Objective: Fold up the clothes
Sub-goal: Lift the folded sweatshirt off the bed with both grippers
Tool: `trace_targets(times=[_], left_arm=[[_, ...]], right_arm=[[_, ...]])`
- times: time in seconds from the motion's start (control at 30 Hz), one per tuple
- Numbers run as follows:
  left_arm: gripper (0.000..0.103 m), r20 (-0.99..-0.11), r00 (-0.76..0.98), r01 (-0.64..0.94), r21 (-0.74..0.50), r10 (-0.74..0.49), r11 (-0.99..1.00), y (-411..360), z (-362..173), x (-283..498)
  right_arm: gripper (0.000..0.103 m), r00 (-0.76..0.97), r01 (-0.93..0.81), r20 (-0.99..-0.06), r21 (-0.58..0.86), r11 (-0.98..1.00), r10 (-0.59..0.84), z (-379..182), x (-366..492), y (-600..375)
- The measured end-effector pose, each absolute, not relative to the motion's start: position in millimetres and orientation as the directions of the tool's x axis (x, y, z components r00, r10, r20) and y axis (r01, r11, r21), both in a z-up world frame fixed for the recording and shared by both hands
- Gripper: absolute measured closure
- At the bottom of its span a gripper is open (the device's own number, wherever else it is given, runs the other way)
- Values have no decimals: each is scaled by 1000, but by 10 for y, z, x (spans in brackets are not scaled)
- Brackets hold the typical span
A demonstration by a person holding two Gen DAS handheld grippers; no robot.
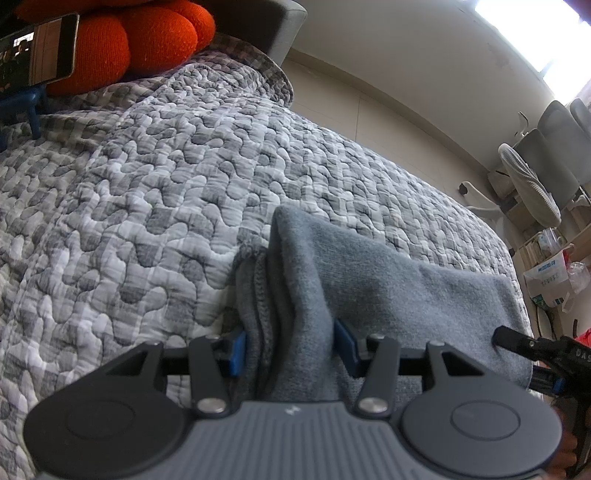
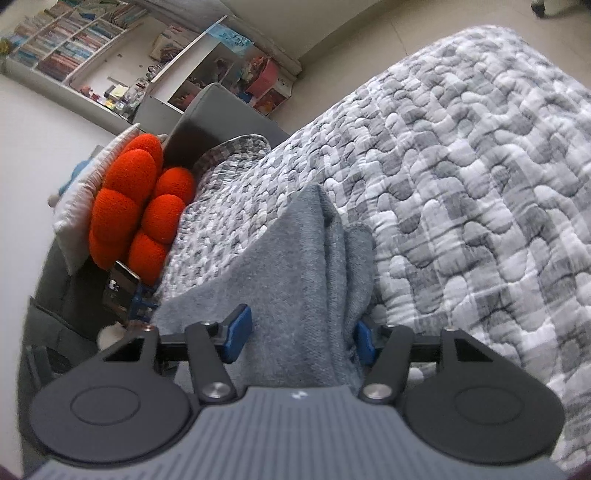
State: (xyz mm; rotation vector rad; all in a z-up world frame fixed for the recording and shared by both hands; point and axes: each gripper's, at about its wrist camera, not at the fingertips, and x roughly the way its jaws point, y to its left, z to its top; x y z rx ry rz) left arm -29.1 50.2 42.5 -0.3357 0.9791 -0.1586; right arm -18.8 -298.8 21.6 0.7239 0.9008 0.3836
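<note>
Bunched grey knit garment (image 1: 295, 295) fills the gap between the blue pads of the left gripper (image 1: 291, 347), which pinches its thick folds. Across the same cloth, the right gripper (image 2: 301, 334) has its pads against another gathered edge, clamping it. That garment (image 2: 295, 258) lies on a grey-and-white quilted bedspread (image 2: 461, 184). Farther off sit an orange bobbled cushion (image 2: 136, 206), a phone on a blue stand (image 1: 40, 51), and bookshelves (image 2: 74, 40).

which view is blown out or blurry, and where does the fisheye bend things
Left wrist view: the window at top right is blown out white, the wall line bows in a curve, and the grey garment looks soft close to the lens. Right wrist view: evenly lit, no glare; the bookshelf tilts and curves, and the left edge smears into dark corners.
</note>
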Motion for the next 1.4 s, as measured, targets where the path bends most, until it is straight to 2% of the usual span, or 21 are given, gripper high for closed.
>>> trace_targets(times=[0.1,0.2,0.93,1.3,1.4], left_arm=[[52,-785,552,-20,-349,-281,937,501,423,-292],[52,-785,552,-22,-353,-283,935,509,420,-290],[51,-777,564,-17,-351,-281,936,504,417,-308],[50,-773,576,-15,-338,-268,941,473,406,-321],[52,-771,579,-12,-332,-264,943,456,408,-322]], right_arm=[[56,586,-7,-600,668,744,544,245,-209,-2904],[59,594,2,-613,648,761,521,260,-224,-2859],[56,609,-17,-615,622,783,501,234,-226,-2796],[68,628,-24,-644,545,838,437,292,-278,-2668],[68,635,-29,-647,526,850,422,305,-295,-2630]])
